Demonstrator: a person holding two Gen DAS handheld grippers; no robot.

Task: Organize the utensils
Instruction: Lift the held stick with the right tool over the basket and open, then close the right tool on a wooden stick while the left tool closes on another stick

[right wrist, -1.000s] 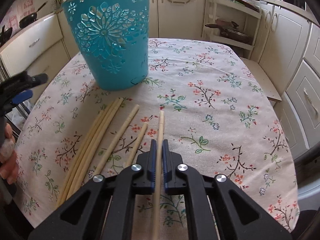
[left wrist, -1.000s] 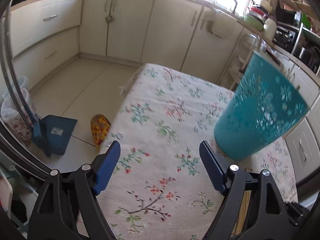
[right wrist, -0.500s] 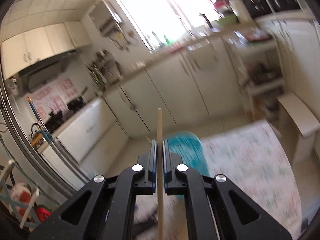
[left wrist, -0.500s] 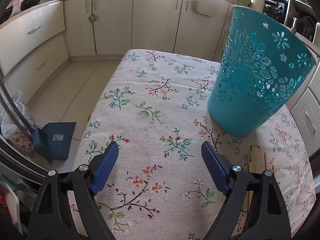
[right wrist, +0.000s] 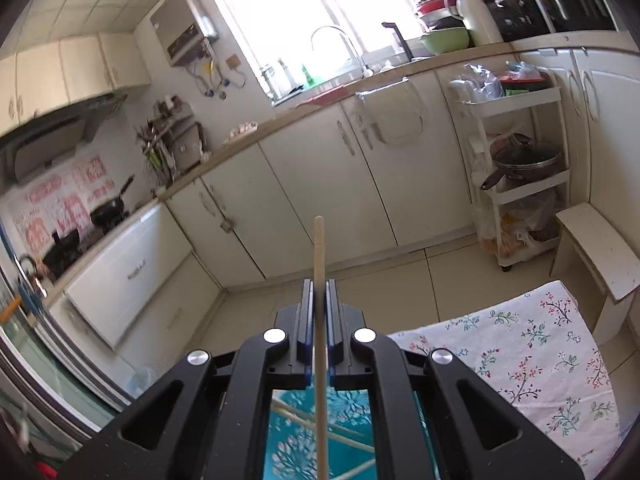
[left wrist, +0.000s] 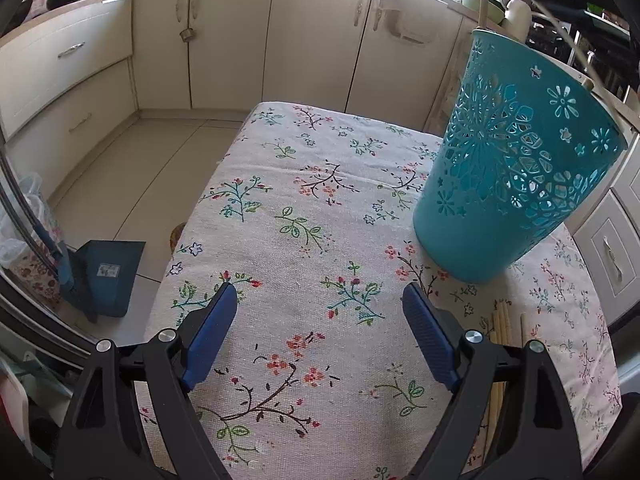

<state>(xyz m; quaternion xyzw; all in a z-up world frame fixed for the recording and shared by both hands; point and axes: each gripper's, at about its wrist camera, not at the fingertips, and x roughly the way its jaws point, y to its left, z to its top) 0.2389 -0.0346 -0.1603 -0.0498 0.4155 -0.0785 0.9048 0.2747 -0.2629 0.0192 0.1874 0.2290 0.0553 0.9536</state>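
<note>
Now the right gripper (right wrist: 319, 294) pinches one chopstick (right wrist: 318, 248) tight, standing it up over the blue basket (left wrist: 516, 184) so it can drop in; the left gripper (left wrist: 316, 332) waits wide open, holding nothing; more chopsticks (left wrist: 502, 324) lie on the table (left wrist: 304, 240).

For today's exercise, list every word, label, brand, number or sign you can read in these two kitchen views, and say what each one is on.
No text can be read in either view.
White sticker on the blue dustpan: print too small and blurred to read.
Pink and red sheets on the wall behind the stove: patterns only, too blurred to make out any characters.
Teal basket: cut-out flowers, no lettering.
</note>
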